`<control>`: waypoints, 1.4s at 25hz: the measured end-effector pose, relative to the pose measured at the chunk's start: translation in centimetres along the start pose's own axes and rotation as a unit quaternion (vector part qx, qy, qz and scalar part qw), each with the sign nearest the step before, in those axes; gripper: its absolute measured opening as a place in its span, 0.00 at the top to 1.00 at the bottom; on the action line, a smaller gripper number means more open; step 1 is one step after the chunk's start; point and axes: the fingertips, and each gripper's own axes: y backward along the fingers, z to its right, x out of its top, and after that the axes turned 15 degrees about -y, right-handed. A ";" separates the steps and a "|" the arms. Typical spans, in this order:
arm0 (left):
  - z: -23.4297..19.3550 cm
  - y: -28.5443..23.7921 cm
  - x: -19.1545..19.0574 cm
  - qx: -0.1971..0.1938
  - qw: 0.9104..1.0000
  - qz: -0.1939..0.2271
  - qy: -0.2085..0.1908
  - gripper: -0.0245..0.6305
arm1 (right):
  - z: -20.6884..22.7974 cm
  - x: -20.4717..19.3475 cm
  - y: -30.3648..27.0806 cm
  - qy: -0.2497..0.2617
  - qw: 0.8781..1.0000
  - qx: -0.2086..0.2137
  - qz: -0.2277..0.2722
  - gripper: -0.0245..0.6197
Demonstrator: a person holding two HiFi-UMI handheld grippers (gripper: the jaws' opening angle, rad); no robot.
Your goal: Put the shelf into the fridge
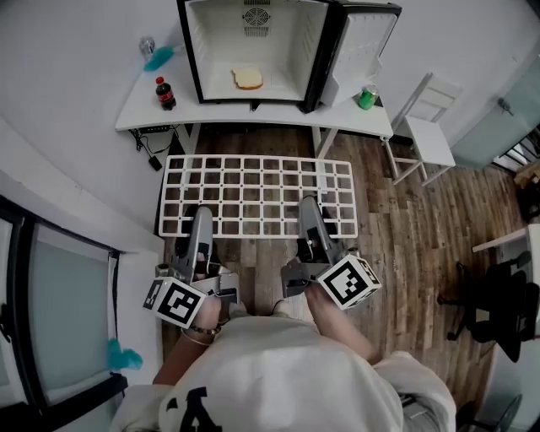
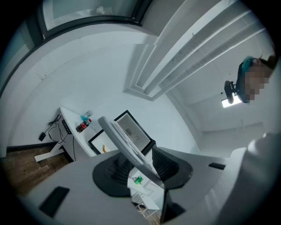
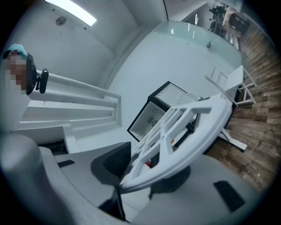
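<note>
Left tongs [image 1: 201, 218] and right tongs [image 1: 310, 209] each pinched near edge of white shelf [image 1: 253, 181], jaws part-spread; cola bottle [image 1: 165, 94] label unreadable.

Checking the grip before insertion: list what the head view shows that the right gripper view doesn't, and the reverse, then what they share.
Only the head view: the left tool gripping the shelf at its near edge, and the bread slice lying inside the fridge. Only the right gripper view: the ceiling light, plus a close look at the right tool with its pads pressed on the shelf's edge. Both: the shelf held by the right tool, not yet in the open fridge.
</note>
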 end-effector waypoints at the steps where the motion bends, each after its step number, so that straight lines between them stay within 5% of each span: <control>1: -0.1 0.0 0.0 0.000 1.000 0.001 0.001 0.77 | -0.1 -0.1 -0.1 0.000 1.000 0.003 -0.001 0.74; 26: -5.9 0.2 2.7 -0.041 0.999 -0.023 -0.003 0.76 | -1.7 -5.5 -2.6 -0.013 0.999 -0.013 0.031 0.75; 35: -6.6 -1.9 2.1 -0.052 0.998 -0.030 0.004 0.75 | -0.7 -4.7 -3.8 -0.007 0.998 -0.034 0.046 0.75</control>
